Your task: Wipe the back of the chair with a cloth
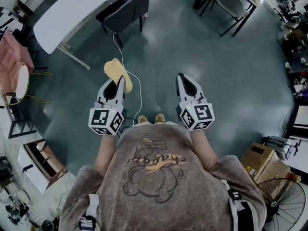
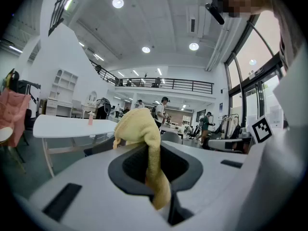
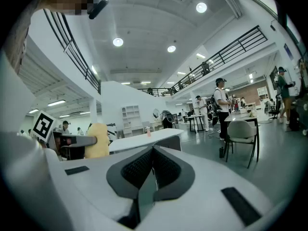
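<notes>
My left gripper [image 1: 118,80] is shut on a yellow cloth [image 1: 114,71], which bunches up past its tips; in the left gripper view the cloth [image 2: 144,143] hangs down between the dark pads. My right gripper [image 1: 183,79] is shut with nothing in it, its pads [image 3: 144,167] pressed together. Both are held out level in front of the person, over the grey floor. The dark chair [image 1: 126,11] stands ahead by the white table [image 1: 77,8], some way beyond the left gripper. Its back [image 3: 169,144] shows just past the right gripper's tips in the right gripper view.
A white cable [image 1: 126,66] runs across the floor from the chair toward the person's feet. Another chair [image 1: 231,1] stands at the far right. Cardboard boxes [image 1: 262,160] and a fan [image 1: 284,203] sit to the right, shelving [image 1: 14,124] to the left. People walk in the background.
</notes>
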`<state>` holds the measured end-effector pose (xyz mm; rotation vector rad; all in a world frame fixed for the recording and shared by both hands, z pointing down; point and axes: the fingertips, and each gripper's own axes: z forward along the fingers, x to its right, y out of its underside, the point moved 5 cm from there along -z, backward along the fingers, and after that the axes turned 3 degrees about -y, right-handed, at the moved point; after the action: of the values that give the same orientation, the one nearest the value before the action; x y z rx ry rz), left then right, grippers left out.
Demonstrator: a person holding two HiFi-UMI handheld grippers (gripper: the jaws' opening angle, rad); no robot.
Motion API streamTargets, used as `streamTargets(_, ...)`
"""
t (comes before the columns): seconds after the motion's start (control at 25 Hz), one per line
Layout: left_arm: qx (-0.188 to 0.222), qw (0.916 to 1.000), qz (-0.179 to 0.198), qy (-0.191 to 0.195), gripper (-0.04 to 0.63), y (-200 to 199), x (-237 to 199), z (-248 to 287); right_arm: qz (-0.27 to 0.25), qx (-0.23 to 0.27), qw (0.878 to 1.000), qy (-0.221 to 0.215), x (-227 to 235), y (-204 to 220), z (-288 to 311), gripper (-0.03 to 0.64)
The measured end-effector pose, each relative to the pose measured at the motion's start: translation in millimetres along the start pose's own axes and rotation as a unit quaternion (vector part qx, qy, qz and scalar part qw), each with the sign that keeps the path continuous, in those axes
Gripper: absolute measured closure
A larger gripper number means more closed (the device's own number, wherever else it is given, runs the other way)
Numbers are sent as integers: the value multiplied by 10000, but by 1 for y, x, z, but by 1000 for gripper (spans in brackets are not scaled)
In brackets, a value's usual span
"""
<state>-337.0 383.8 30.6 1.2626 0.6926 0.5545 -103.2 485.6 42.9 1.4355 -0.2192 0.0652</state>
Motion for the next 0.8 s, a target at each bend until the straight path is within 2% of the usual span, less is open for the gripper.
streamTargets(0.32,24,10000,15,-93,545,-2,-11,7,93,84,9998,-120,-2,2,11,592)
streamTargets(0.8,77,10000,3,37,545,-1,-48,27,157,12,9994,298,-3,23,23,592)
